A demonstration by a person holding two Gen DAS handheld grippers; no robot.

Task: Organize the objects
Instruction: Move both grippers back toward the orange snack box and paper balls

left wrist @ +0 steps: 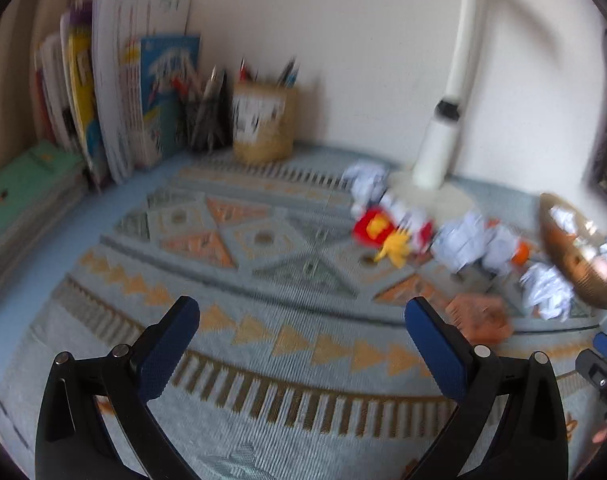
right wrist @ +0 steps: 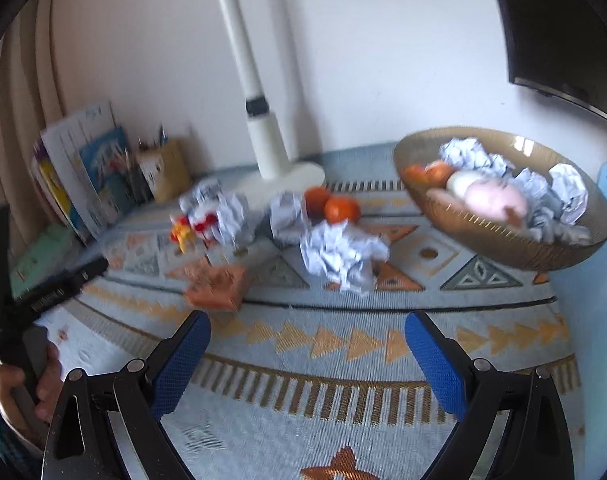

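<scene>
Crumpled paper balls (right wrist: 343,254) are what I take to be my job — white wads strewn over the patterned cloth (right wrist: 303,380), mixed with two oranges (right wrist: 331,204), a red-and-yellow toy (right wrist: 189,230) and a flat orange block (right wrist: 217,284). More wads already sit in the brown bowl (right wrist: 499,236) at the right of the right wrist view, beside what look like fruit (blur keeps me from naming them).

Both tongs hang empty. My right gripper (right wrist: 307,360) stands wide, nothing between its blue pads; my left gripper (left wrist: 303,344) is spread just as wide over bare cloth.

What matters next: the nearest wad lies straight ahead of the right gripper, just above centre frame, near the bowl. From the left wrist view the clutter sits off to the right edge — so I judge the right hand better placed.

A wad has no real long axis; any angle should do, and it will crush easily.
</scene>
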